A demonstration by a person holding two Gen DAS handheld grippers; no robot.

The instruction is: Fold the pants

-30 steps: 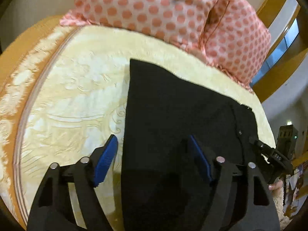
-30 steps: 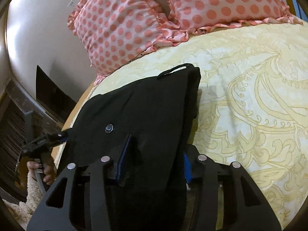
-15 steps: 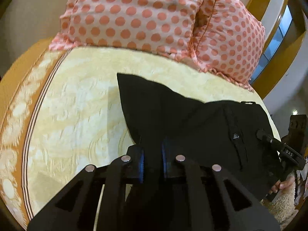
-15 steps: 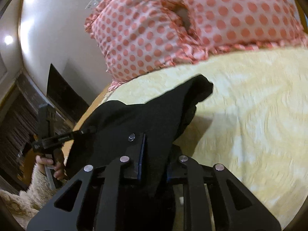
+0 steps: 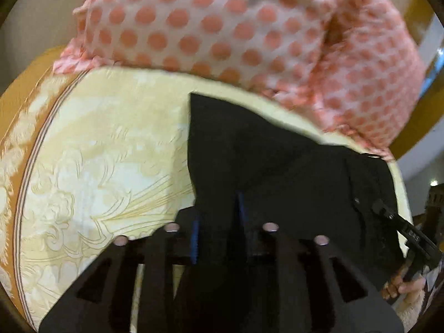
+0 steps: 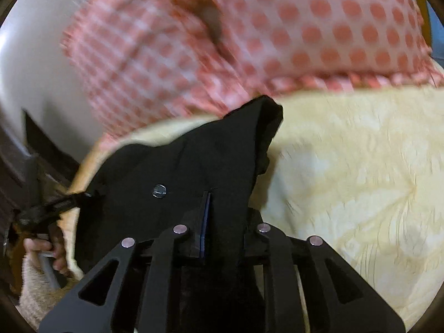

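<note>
Both grippers, left gripper point(image 5: 216, 222) and right gripper point(image 6: 222, 216), are pinching folds of the black pants point(image 5: 277, 172) with jaws narrowly parted after just reopening slightly, and we are carrying the near end toward the pillows point(image 5: 222, 22) at twelve o'clock over the yellow bedspread point(image 5: 97, 166), so the fold is judged barely half done.

Left claw point(image 5: 216, 222) pinches black pants point(image 5: 277, 166) over yellow bedspread point(image 5: 97, 166).

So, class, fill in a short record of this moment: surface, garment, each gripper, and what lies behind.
surface: yellow patterned bedspread
garment: black pants, partly lifted, metal button showing
left gripper: has just been opening slightly, fabric between its fingers, apparently gripped
right gripper: likewise, fabric between its fingers
behind: pink polka-dot pillows
</note>
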